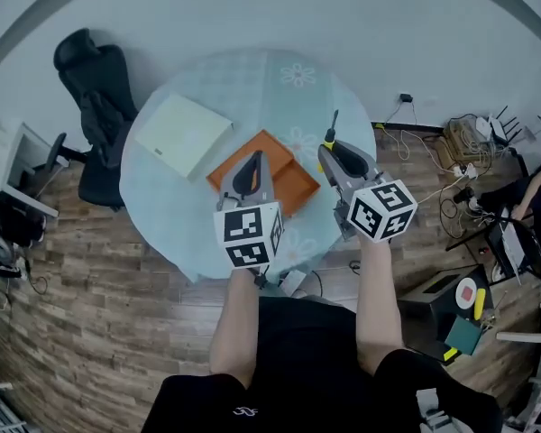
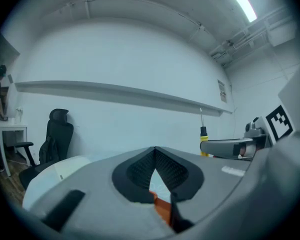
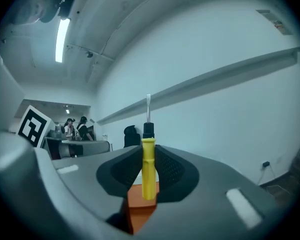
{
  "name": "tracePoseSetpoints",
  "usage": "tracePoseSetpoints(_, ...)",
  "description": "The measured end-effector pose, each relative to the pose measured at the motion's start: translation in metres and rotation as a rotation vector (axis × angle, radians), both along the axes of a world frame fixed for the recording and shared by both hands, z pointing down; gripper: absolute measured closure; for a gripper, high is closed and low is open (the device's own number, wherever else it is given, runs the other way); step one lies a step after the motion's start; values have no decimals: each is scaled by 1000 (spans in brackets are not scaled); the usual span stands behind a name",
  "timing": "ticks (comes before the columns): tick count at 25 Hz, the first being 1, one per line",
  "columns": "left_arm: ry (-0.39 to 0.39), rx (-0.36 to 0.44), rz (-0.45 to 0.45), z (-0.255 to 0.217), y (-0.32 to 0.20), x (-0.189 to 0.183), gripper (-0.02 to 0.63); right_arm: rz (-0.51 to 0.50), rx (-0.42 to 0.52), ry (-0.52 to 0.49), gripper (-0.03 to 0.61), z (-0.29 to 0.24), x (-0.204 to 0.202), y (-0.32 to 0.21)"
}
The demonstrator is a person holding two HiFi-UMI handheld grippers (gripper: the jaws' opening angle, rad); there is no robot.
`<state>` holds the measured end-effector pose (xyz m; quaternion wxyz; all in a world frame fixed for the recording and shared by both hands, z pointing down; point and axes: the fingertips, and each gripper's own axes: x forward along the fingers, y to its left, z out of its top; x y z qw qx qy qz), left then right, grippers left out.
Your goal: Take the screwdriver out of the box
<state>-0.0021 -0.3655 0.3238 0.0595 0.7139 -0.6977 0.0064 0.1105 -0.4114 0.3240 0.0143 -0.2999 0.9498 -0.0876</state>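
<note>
Hiding its grip overhead, right claw (image 3: 148,150) pinches screwdriver (image 3: 148,171)

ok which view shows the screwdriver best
The right gripper view: the screwdriver stands upright, yellow handle clamped between the jaws. The head view shows it small; the left gripper view, only far off at the right.

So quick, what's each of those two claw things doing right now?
Left gripper: fingers closed, holding nothing.
Right gripper: fingers closed on the yellow-handled screwdriver.
</note>
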Motion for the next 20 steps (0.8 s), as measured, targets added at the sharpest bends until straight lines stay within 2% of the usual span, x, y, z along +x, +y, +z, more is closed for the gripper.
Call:
tracePoseSetpoints(5,-27,12,22,-9,0,10,612,10,20,-26,492,-9,7,-2)
tracePoseSetpoints(14,-78,29,11,-23,7,5,612,-21,35,-90,491,-20,3,-1)
tracePoseSetpoints(20,-74,47,-2,-29,9,6,612,-57,70,-74,491,-29,-1,5)
